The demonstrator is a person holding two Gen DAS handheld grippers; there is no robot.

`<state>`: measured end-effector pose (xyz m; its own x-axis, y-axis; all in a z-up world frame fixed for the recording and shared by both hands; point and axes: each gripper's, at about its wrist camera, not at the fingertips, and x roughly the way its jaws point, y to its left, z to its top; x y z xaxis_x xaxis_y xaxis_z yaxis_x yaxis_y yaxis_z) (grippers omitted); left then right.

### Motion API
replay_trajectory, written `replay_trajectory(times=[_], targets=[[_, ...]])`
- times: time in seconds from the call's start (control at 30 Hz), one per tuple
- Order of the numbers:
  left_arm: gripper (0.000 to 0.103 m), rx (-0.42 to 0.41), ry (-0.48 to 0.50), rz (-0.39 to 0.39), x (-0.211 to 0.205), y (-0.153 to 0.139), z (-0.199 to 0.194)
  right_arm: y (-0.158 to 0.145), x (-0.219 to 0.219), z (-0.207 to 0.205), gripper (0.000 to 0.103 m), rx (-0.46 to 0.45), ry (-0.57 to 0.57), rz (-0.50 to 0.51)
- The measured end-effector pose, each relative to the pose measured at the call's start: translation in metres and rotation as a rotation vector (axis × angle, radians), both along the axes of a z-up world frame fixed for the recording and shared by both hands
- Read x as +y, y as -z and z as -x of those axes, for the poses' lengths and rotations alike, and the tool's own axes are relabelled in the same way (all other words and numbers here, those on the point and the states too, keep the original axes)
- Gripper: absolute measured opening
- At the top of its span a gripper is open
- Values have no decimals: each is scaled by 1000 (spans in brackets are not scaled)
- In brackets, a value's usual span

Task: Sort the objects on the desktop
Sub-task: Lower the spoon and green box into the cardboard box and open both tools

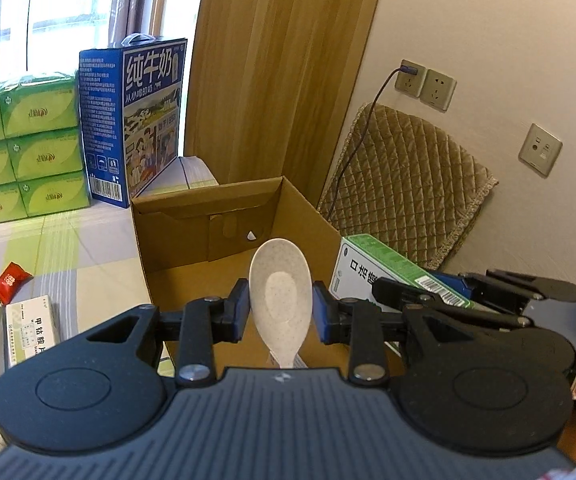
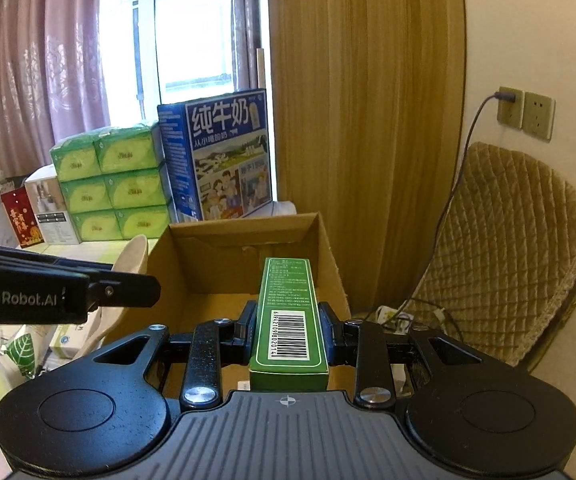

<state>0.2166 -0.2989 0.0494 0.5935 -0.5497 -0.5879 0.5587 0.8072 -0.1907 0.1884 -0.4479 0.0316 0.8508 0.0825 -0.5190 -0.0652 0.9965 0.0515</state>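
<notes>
My left gripper (image 1: 281,312) is shut on a speckled white spoon (image 1: 281,288), bowl pointing up and forward, held over the near edge of an open cardboard box (image 1: 176,210). In the right wrist view my right gripper (image 2: 289,330) is shut on a long green carton (image 2: 288,300) with a barcode, pointing into the same cardboard box (image 2: 244,224). The left gripper (image 2: 68,292) with the spoon (image 2: 130,264) shows at the left of that view. The green carton (image 1: 392,270) and the right gripper show at the right of the left wrist view.
Behind the box stand a blue milk carton case (image 1: 136,120), stacked green tissue packs (image 1: 28,140) and a wooden panel (image 1: 272,68). A quilted cushion (image 1: 404,176) leans on the wall under sockets (image 1: 424,82) with a cable. A red packet (image 1: 10,282) and a medicine box (image 1: 32,330) lie left.
</notes>
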Motion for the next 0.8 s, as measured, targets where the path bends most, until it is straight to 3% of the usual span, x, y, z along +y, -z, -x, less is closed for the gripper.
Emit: replay_trajectory(times=[0.47,0.8], targets=[[27,39,-20,-33,-8,25,-21,24,-4,-15,28,48,8,-12],[27,42,-49,-26,12,27,-18,32,2,-20,28,59,-2,-23]])
